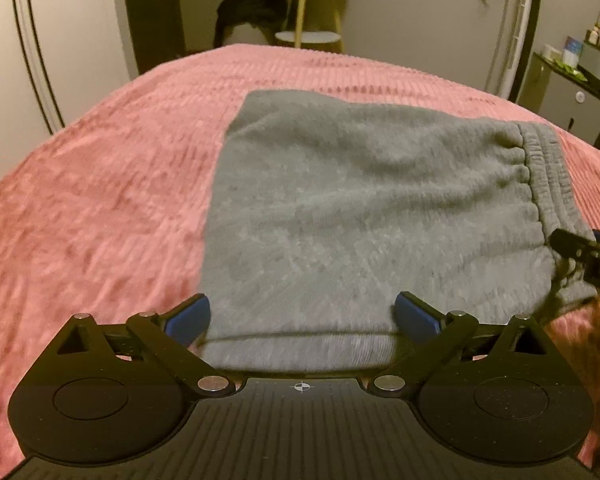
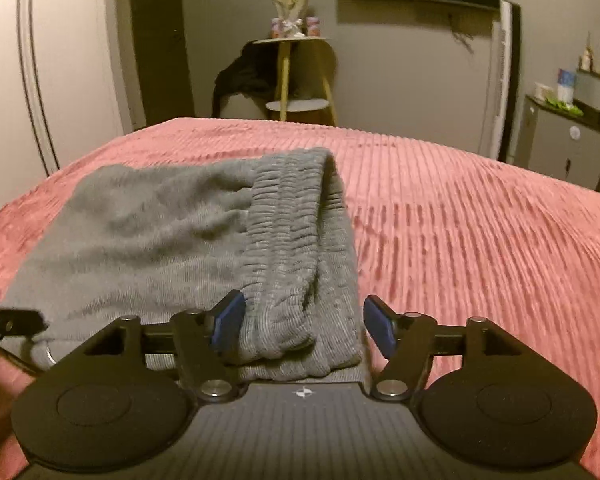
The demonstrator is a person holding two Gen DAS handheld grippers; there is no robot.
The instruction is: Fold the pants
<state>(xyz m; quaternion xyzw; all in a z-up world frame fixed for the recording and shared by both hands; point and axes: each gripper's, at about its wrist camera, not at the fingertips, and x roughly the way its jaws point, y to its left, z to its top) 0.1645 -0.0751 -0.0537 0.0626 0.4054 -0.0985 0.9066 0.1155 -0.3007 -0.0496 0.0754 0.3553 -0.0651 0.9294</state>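
from the left wrist view the grey pants (image 1: 340, 208) lay folded compact on the pink bed (image 1: 100, 200) with the left claw (image 1: 302, 320) spread wide, and the right view showed the right claw (image 2: 304, 328) loose around the waistband (image 2: 300, 240), so pretty much done

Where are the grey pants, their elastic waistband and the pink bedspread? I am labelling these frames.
grey pants (image 1: 340, 208): left wrist view, middle of the folded fabric.
elastic waistband (image 2: 296, 248): right wrist view, the gathered ribbed band.
pink bedspread (image 2: 480, 220): right wrist view, bare ribbed cover right of the pants.
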